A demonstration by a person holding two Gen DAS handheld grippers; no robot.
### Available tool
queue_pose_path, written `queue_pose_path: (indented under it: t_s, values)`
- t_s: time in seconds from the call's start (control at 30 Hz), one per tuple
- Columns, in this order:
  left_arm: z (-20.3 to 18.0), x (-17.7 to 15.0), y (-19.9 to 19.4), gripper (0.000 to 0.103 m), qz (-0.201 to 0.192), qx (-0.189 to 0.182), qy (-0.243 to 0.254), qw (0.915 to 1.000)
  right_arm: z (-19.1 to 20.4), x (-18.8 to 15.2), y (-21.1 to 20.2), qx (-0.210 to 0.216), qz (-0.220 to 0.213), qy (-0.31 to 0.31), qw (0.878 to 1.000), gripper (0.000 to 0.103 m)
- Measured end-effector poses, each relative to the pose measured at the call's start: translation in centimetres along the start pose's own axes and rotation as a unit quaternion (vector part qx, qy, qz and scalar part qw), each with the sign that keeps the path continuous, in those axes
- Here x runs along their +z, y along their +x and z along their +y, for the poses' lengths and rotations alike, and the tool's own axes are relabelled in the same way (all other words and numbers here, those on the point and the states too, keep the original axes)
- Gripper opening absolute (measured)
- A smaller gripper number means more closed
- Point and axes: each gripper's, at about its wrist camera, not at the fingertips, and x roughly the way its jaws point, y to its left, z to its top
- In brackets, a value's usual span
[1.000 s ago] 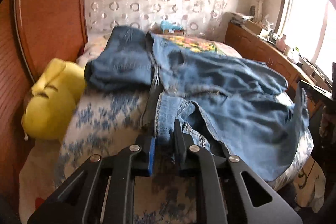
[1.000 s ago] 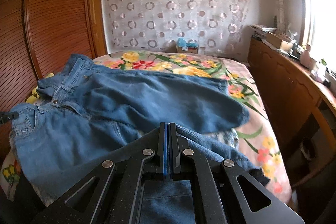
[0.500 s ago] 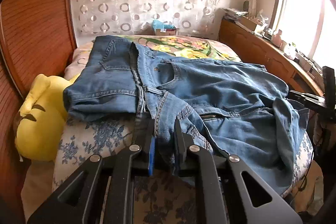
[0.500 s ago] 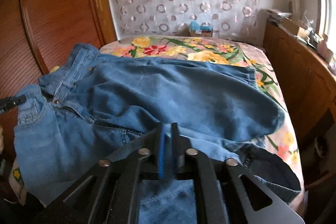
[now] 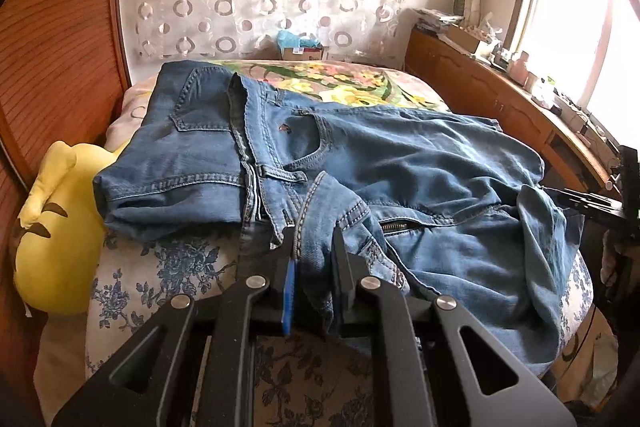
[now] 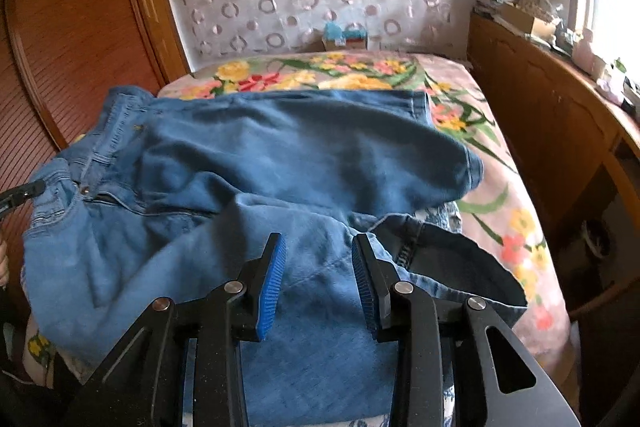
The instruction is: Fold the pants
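Note:
Blue jeans (image 5: pixel 400 171) lie across the bed, waist at the left, legs running right. My left gripper (image 5: pixel 314 247) is shut on the near waistband corner (image 5: pixel 320 211). In the right wrist view the jeans (image 6: pixel 280 155) spread ahead, one leg folded over the other, its hem (image 6: pixel 472 167) at the right. My right gripper (image 6: pixel 318 259) is open, its blue pads (image 6: pixel 272 283) apart over the near leg (image 6: pixel 316 307), which lies loose between them. The right gripper also shows at the right edge of the left wrist view (image 5: pixel 600 207).
The bed carries a floral cover (image 6: pixel 360 75) and a blue-flowered sheet (image 5: pixel 160 267). A yellow plush pillow (image 5: pixel 52 227) lies at the left by the wooden headboard (image 5: pixel 52 47). A wooden cabinet (image 6: pixel 540 107) with clutter runs along the right under the window.
My right gripper has opened and let go of the pant leg, which now lies on the bed. My left gripper keeps its hold on the waistband, and the jeans have settled flatter.

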Motion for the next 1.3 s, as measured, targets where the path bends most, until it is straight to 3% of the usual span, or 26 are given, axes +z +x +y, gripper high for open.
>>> queue_pose_path:
  t_s: [0.23,0.47,0.7,0.83,0.87,1.07,1.3]
  values:
    - [0.3,-0.6,0.5,0.015,0.011,0.003,-0.005,0.9999,-1.6,1.4,2.9,-0.014,0.02,0.015,1.0,0.038]
    - [0.8,-1.3,0.8,0.015,0.019,0.005,-0.012,0.9997,-3.3,1.3,5.8,0.011,0.051,0.054,0.997,0.038]
    - [1.3,-1.9,1.1,0.016,0.025,0.009,-0.023,0.9994,-3.2,1.2,6.8,0.017,0.067,0.042,0.997,0.038]
    - [1.6,-2.3,1.3,0.017,0.035,0.014,-0.033,0.9988,-3.0,1.2,7.0,0.028,0.073,0.029,0.997,0.016]
    - [1.7,-2.5,1.4,0.017,0.037,0.016,-0.033,0.9986,-2.9,1.2,6.7,0.03,0.073,0.023,0.997,0.016]
    - [1.7,-3.0,0.3,0.015,0.023,0.017,-0.035,0.999,-2.9,0.7,4.0,0.018,0.023,0.02,0.999,0.013]
    - [1.5,-0.4,-4.0,0.014,-0.046,0.004,-0.04,0.9981,-5.0,1.4,-2.8,-0.024,-0.081,0.04,0.996,0.012]
